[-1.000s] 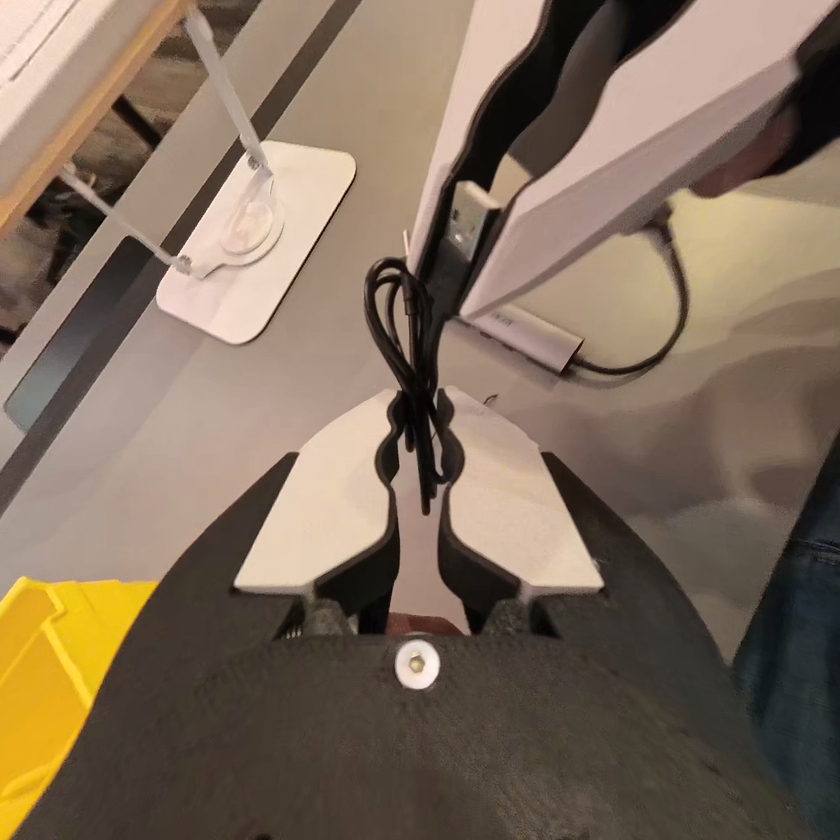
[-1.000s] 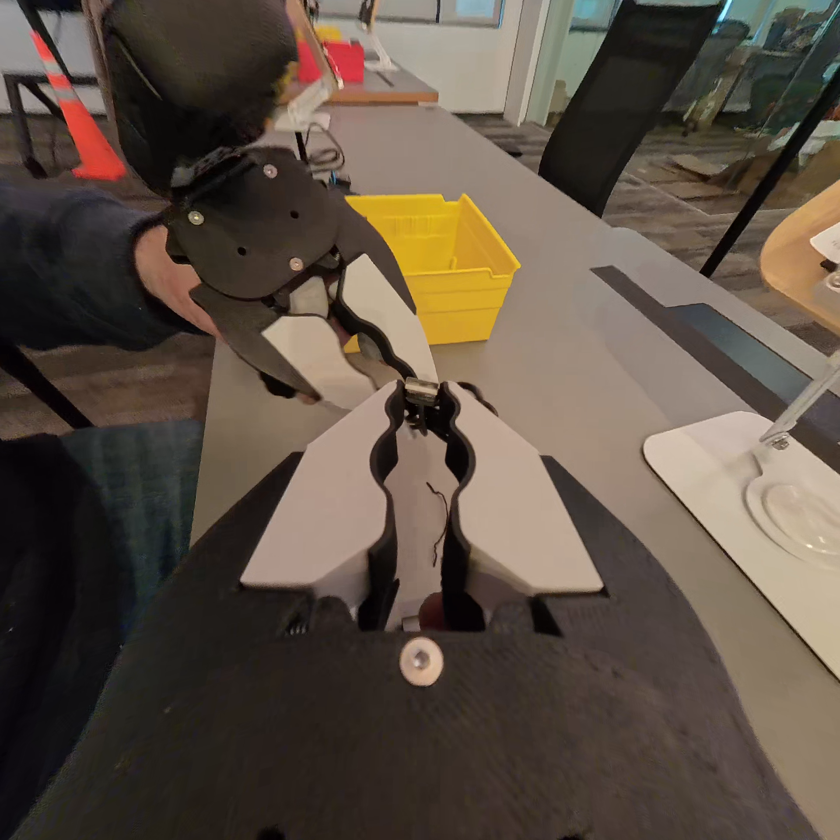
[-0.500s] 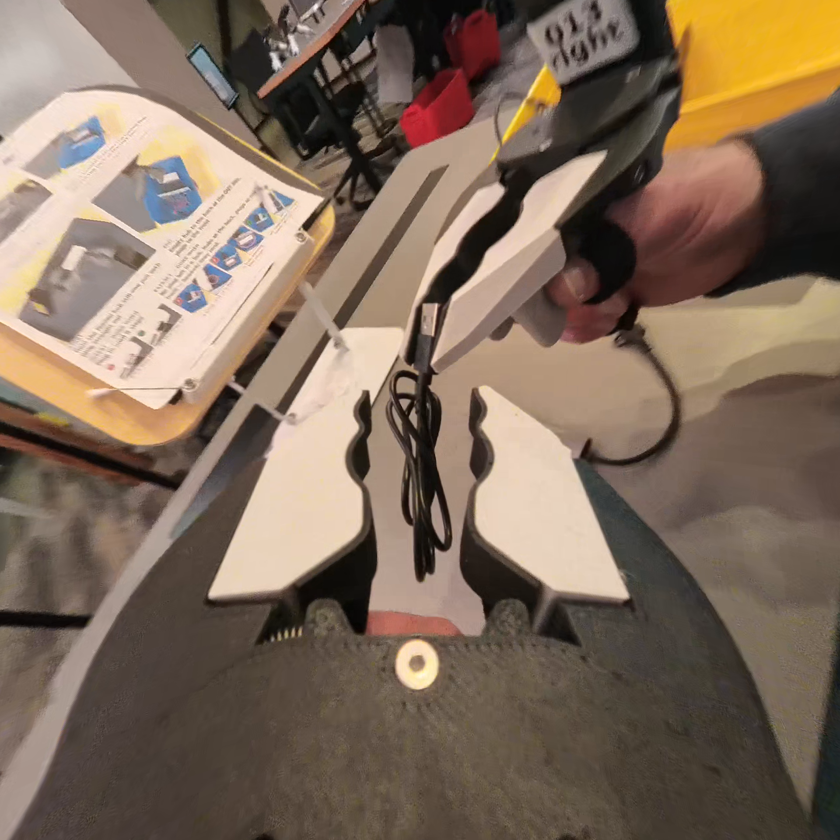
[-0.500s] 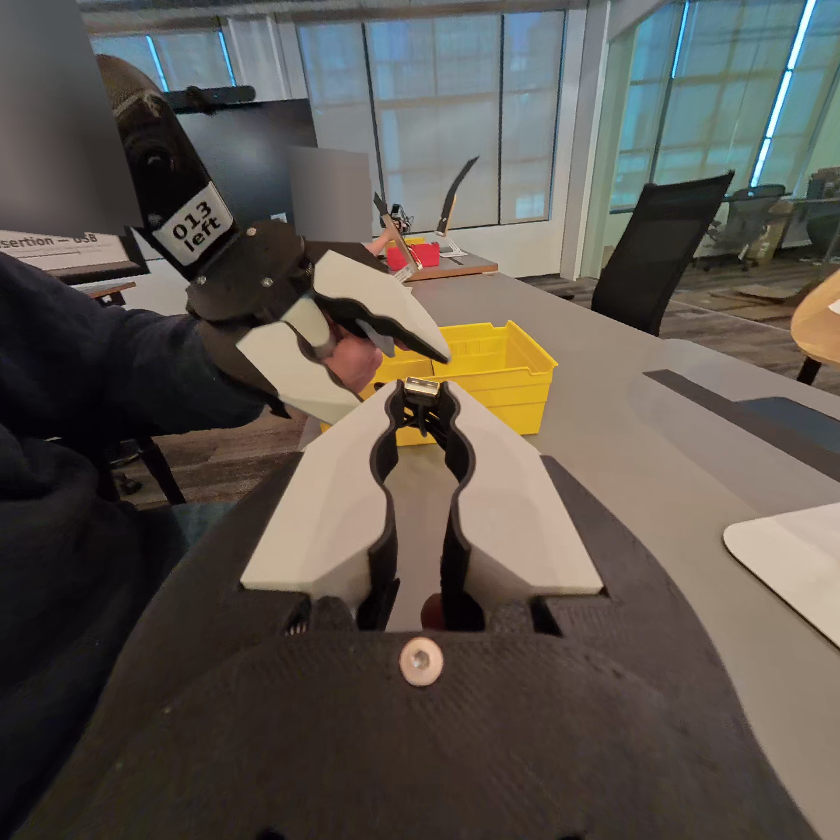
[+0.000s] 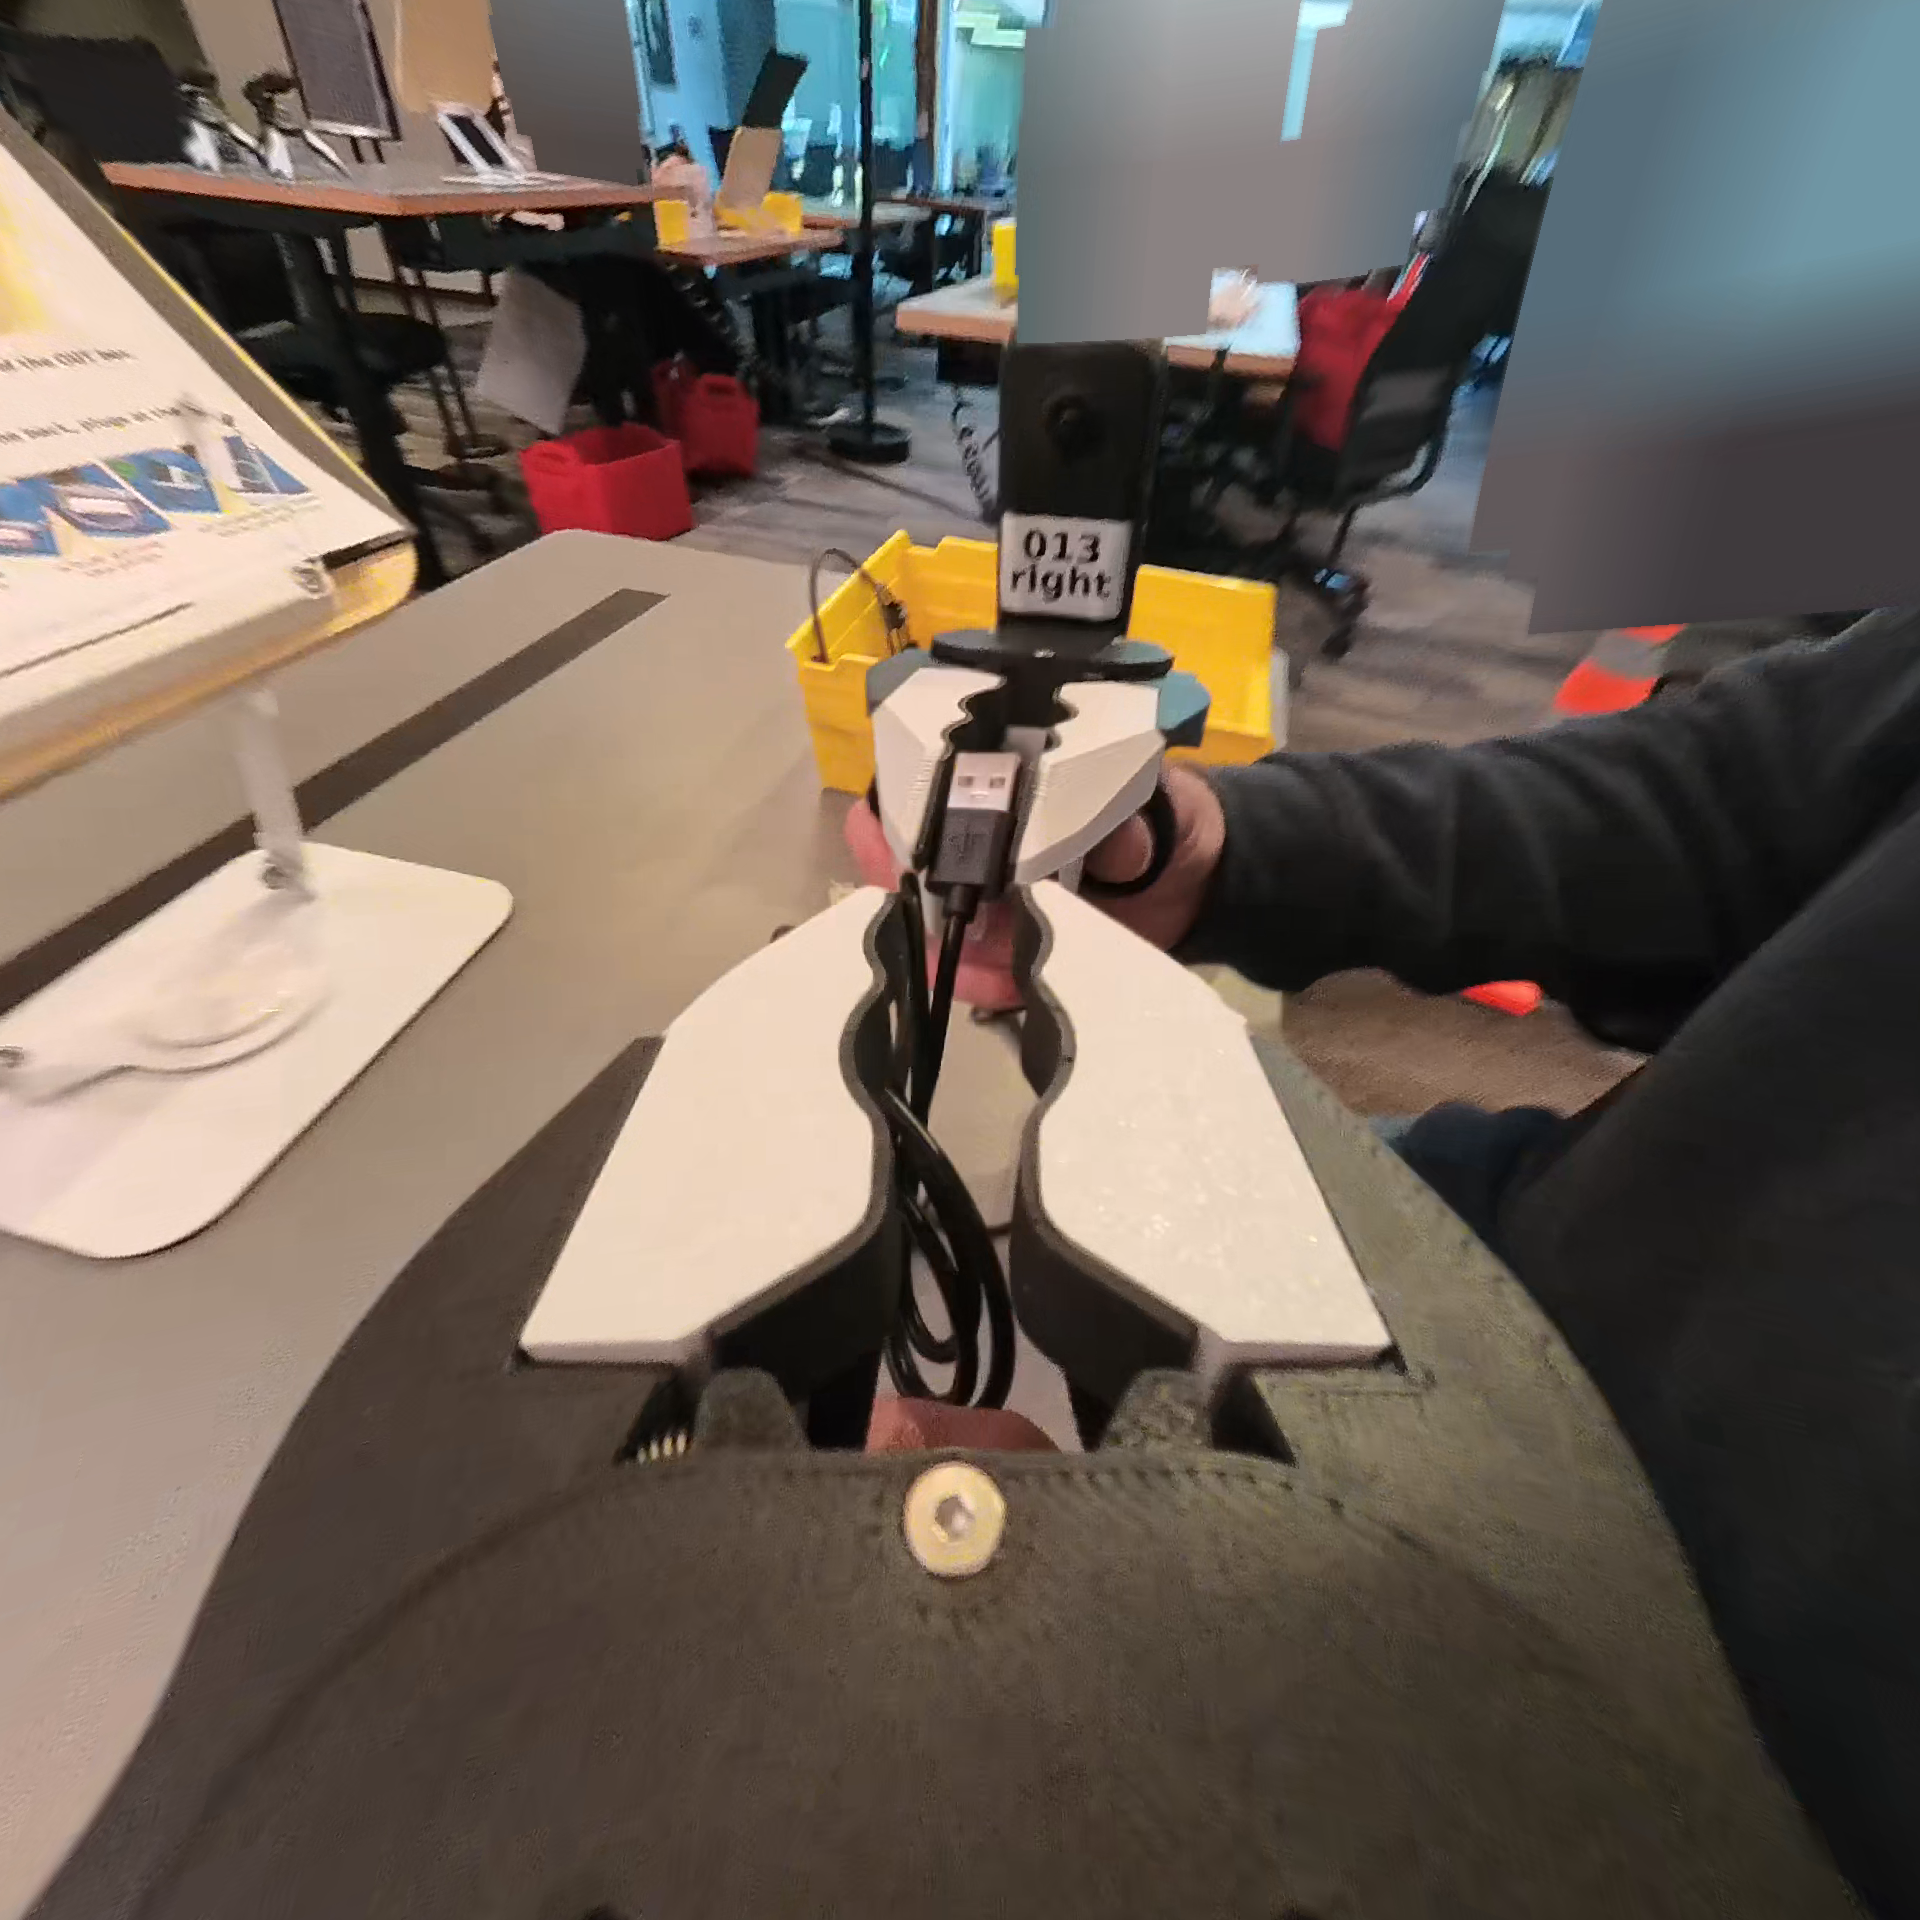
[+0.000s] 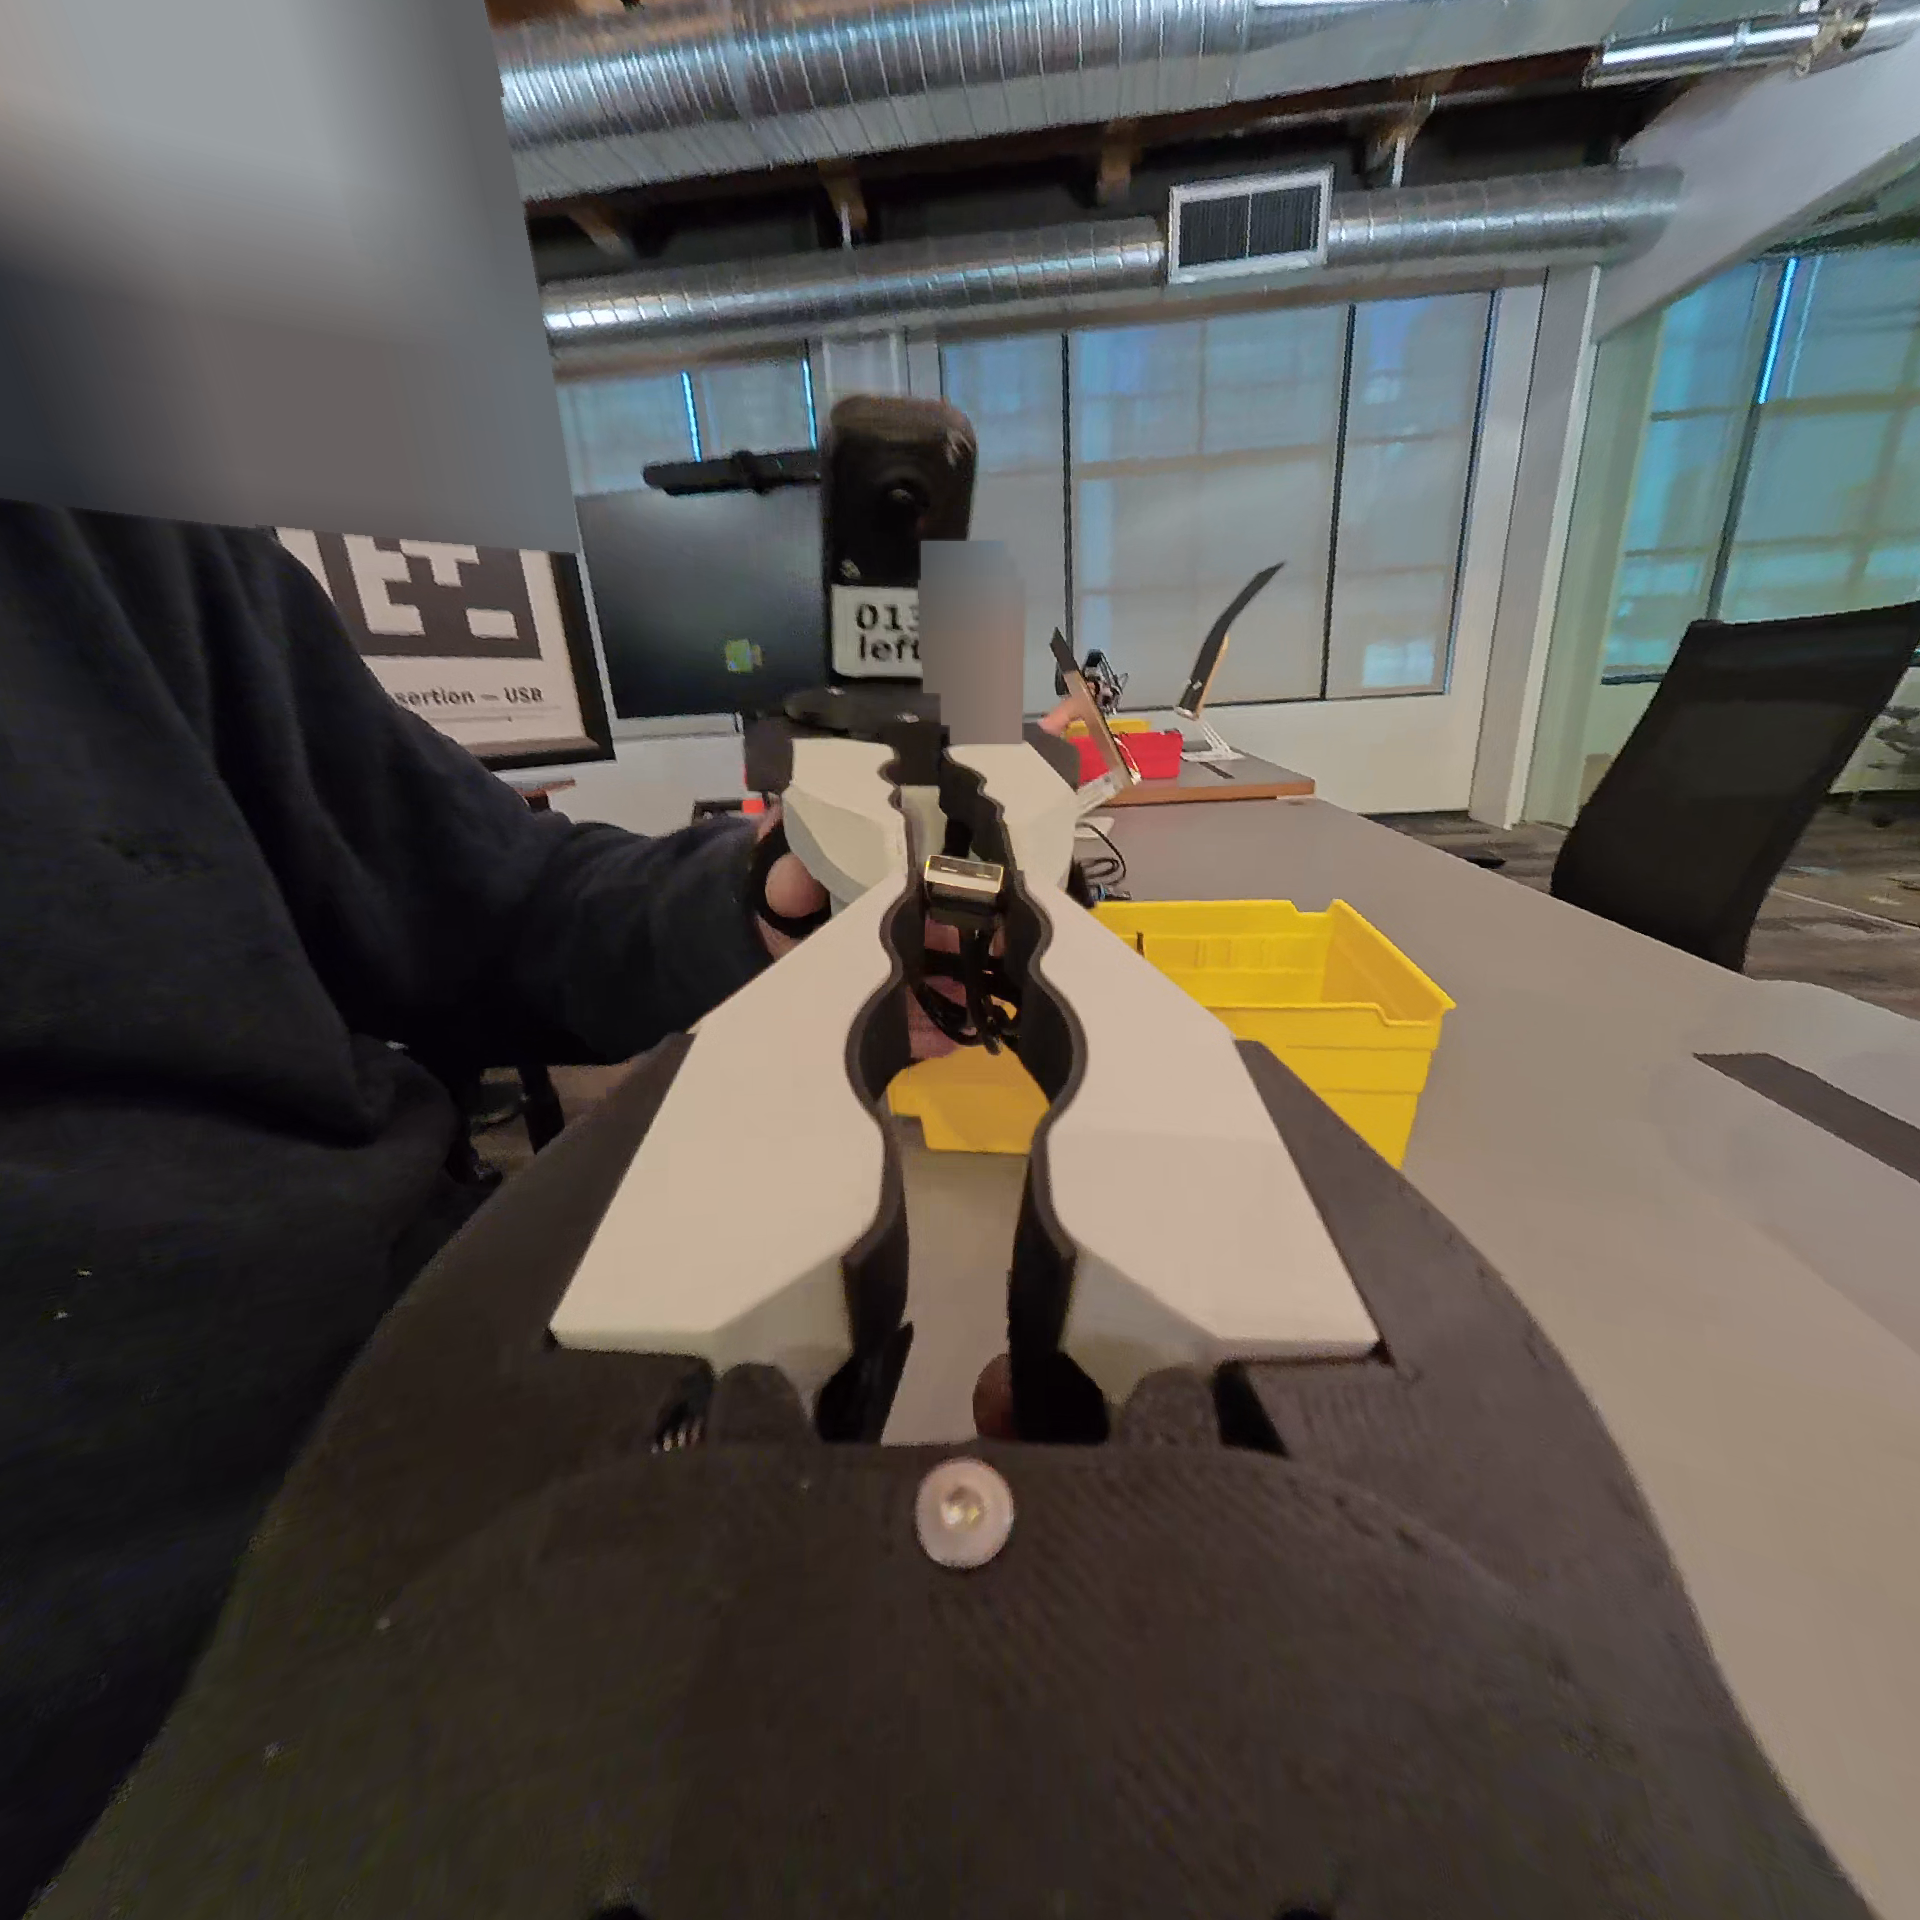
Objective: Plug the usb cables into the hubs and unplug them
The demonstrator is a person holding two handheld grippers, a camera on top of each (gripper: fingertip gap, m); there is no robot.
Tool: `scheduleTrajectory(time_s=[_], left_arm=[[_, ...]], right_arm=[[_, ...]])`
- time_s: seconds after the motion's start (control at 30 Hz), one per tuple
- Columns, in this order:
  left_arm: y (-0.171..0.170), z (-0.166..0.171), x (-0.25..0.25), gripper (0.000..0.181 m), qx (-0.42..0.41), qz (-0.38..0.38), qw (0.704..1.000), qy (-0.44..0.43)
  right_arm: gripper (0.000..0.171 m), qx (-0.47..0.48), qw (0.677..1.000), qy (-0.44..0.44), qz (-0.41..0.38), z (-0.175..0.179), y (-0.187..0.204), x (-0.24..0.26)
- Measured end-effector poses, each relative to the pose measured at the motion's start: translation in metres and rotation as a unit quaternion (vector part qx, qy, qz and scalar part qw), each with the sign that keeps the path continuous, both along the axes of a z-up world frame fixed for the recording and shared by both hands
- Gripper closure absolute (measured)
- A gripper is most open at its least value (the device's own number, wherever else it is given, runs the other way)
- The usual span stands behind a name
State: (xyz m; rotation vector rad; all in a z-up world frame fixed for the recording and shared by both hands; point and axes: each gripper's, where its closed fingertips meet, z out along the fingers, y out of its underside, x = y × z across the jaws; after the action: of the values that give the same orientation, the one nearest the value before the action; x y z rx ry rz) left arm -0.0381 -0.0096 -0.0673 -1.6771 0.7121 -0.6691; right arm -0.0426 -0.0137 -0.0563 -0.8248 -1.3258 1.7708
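Note:
My right gripper (image 6: 961, 896) is shut on the silver-tipped plug (image 6: 964, 881) of a black USB cable, held up in the air above the grey table (image 6: 1621, 1195). In the left wrist view the right gripper (image 5: 977, 875) points straight at me with the plug (image 5: 977, 821) upright in its tips. The black cable (image 5: 940, 1195) hangs down in loops between the fingers of my left gripper (image 5: 956, 914). That gripper is partly open, with the cable running close along its left finger. In the right wrist view the left gripper (image 6: 951, 823) faces the right one just beyond the plug. No hub is in view.
A yellow bin (image 6: 1309, 987) stands on the table behind the grippers and also shows in the left wrist view (image 5: 1205, 634). A white stand base (image 5: 208, 1039) carrying a tilted instruction sheet (image 5: 125, 488) is at the left. The person's dark sleeve (image 5: 1558, 831) reaches in from the right. Left and right tips are no more than a few centimetres apart.
The left gripper let go of the cable bundle, opened wide, then narrowed a little. Both grippers rose and tilted up from the table to face each other. The right gripper kept the plug.

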Motion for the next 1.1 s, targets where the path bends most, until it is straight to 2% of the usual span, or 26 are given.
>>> scheduleTrajectory(time_s=[0.23, 0.43, 0.83, 1.0, 1.1], left_arm=[[-0.001, 0.009, 0.005, 0.164, -0.031, -0.038, 0.989, -0.142], [-0.002, 0.008, 0.009, 0.168, -0.043, -0.054, 0.977, -0.201], [0.0, -0.001, 0.005, 0.176, -0.046, -0.044, 0.988, -0.144], [0.003, 0.01, -0.009, 0.168, 0.01, 0.0, 0.994, -0.109], [-0.005, 0.019, -0.002, 0.168, 0.048, -0.012, 0.996, -0.075]], right_arm=[[0.159, -0.054, 0.998, 0.036, 0.026, 0.009, 0.0, 0.004], [0.159, -0.085, 0.994, 0.049, 0.037, 0.011, 0.0, 0.003], [0.159, -0.054, 0.998, 0.011, 0.023, 0.006, 0.001, 0.0], [0.159, -0.058, 0.998, 0.007, 0.009, 0.004, 0.009, 0.002], [0.159, -0.056, 0.998, 0.006, 0.01, 0.003, 0.009, 0.002]])
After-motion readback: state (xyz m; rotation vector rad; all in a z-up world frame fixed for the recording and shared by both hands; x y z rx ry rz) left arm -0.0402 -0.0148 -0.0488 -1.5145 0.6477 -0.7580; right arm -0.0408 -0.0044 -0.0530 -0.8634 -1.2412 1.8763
